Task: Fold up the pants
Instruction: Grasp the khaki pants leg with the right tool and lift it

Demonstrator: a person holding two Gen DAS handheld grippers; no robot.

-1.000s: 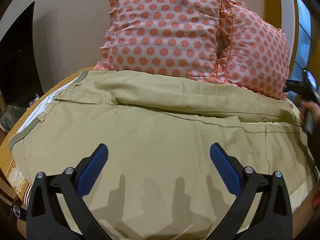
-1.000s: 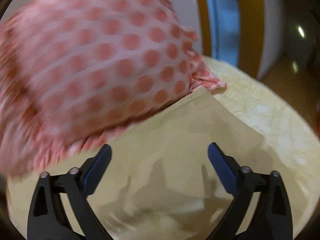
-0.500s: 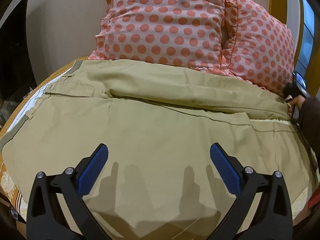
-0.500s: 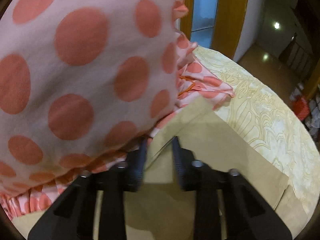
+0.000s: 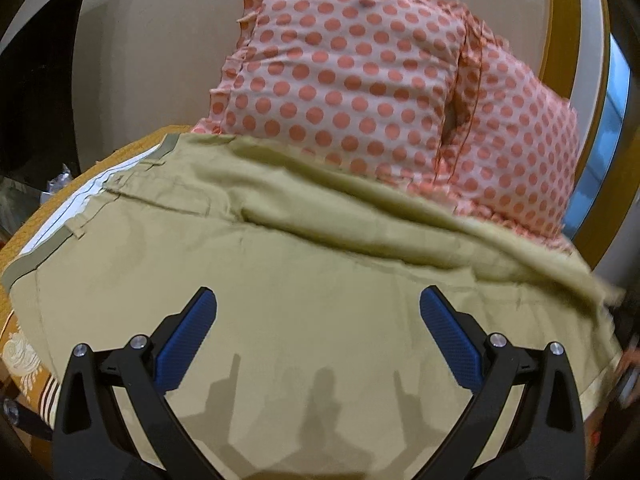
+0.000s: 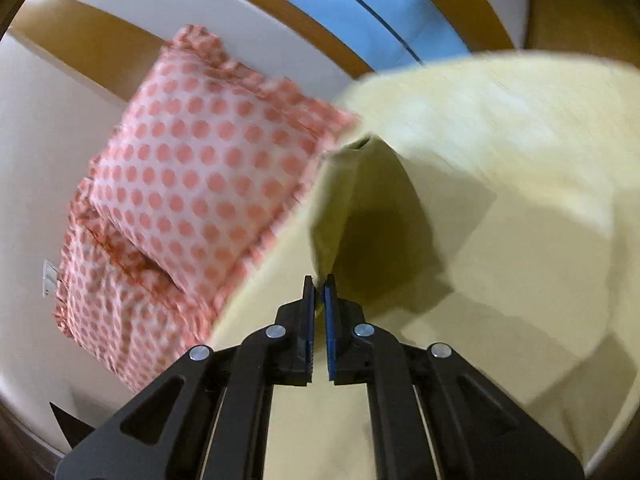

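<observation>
Khaki pants [image 5: 304,280] lie spread across the bed, waistband [image 5: 48,248] at the left, legs running to the right. My left gripper [image 5: 316,332] is open and empty, hovering above the middle of the pants. My right gripper [image 6: 319,284] is shut on the hem end of a pant leg [image 6: 360,200] and holds it lifted off the bed, the cloth hanging in a cone in front of the fingers.
Two pink polka-dot pillows [image 5: 360,76] lean on the wall behind the pants; they also show in the right wrist view [image 6: 192,184]. A cream patterned bedspread [image 6: 520,120] lies under the leg. A wood-framed window [image 6: 360,20] stands to the right.
My right gripper closed on the pant leg end near the pillow and lifted it up and away. The left gripper stayed open above the pants, tilting slightly.
</observation>
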